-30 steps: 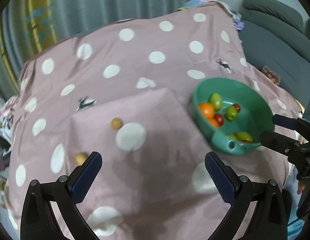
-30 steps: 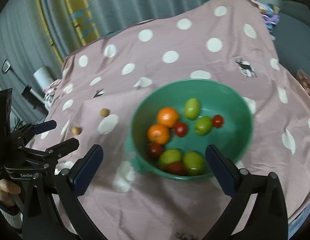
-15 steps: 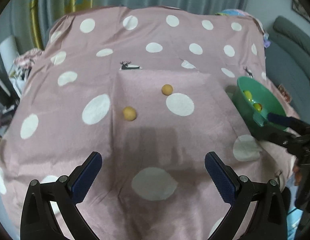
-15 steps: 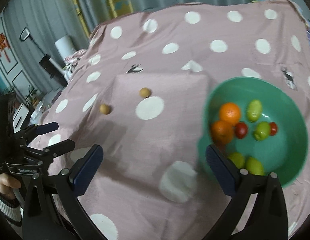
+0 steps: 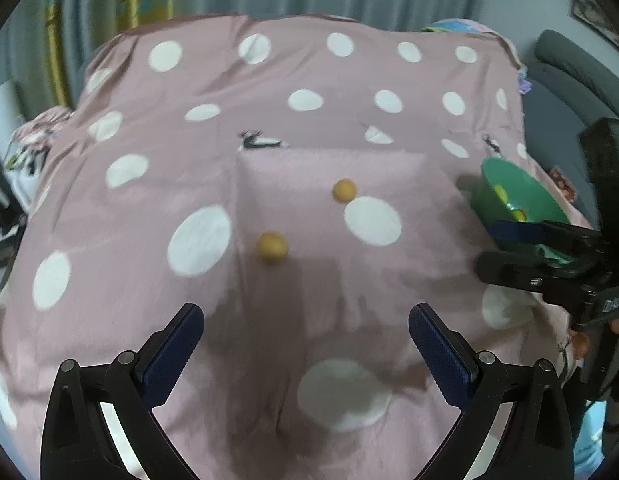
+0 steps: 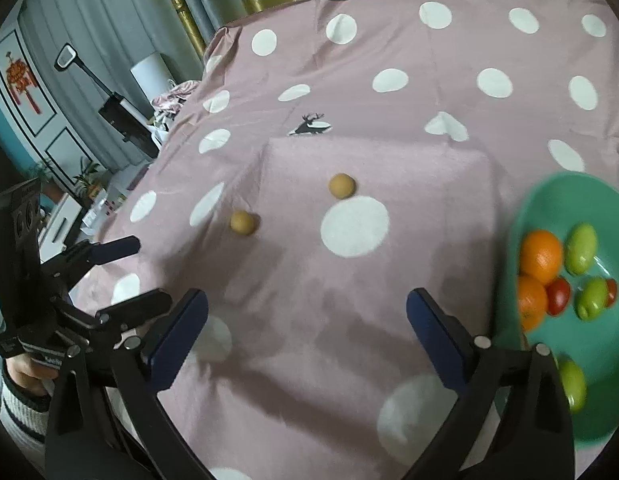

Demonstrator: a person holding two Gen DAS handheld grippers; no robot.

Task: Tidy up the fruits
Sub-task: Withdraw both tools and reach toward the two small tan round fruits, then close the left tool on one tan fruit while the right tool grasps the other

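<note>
Both grippers hang over the near part of the pink spotted cloth (image 5: pixel 309 92), touching nothing. The left gripper (image 5: pixel 305 350) has its jaws wide apart with only bare cloth between them. The right gripper (image 6: pixel 307 332) also stands wide apart and empty, though its jaws have just been closing a little. Past the left gripper a tan ball-shaped fruit (image 5: pixel 272 246) lies on the cloth, and a second tan fruit (image 5: pixel 344 190) sits farther off, just beside a big white spot (image 5: pixel 372 221). To the right of that spot stands the green bowl (image 6: pixel 569 200), holding oranges (image 6: pixel 541 255), green fruits (image 6: pixel 581 249) and small red ones (image 6: pixel 558 296).
</note>
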